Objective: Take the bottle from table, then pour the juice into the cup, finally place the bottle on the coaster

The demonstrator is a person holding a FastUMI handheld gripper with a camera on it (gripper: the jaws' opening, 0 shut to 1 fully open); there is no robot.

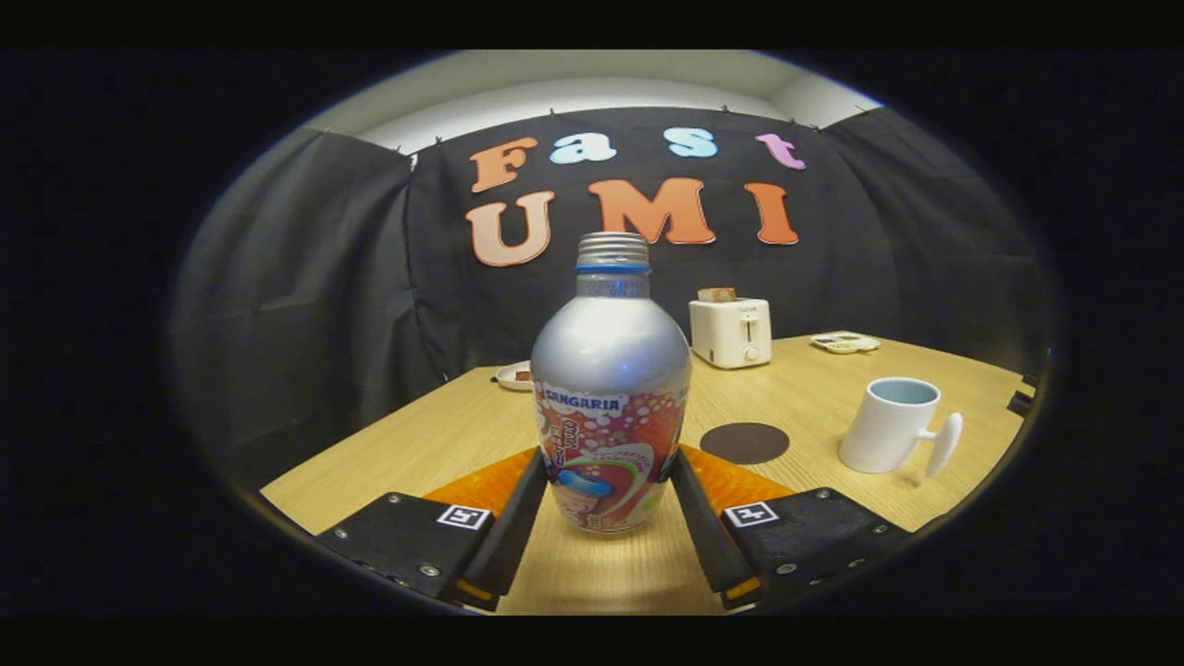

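The bottle [610,388] stands upright on the tabletop [444,435] between the fingers [514,518], which sit against its lower sides and appear to grip it. Further right lie the round coaster [745,443] and white cup [890,425], apart

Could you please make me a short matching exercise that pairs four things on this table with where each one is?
Things:
1. bottle
2. coaster
3. cup
4. toaster

Places:
A. at the far end of the table, by the cloth wall
B. between the fingers of the hand-held gripper
C. beside the coaster, handle pointing away from it
D. flat on the table between bottle and cup

Pairs: 1-B, 2-D, 3-C, 4-A
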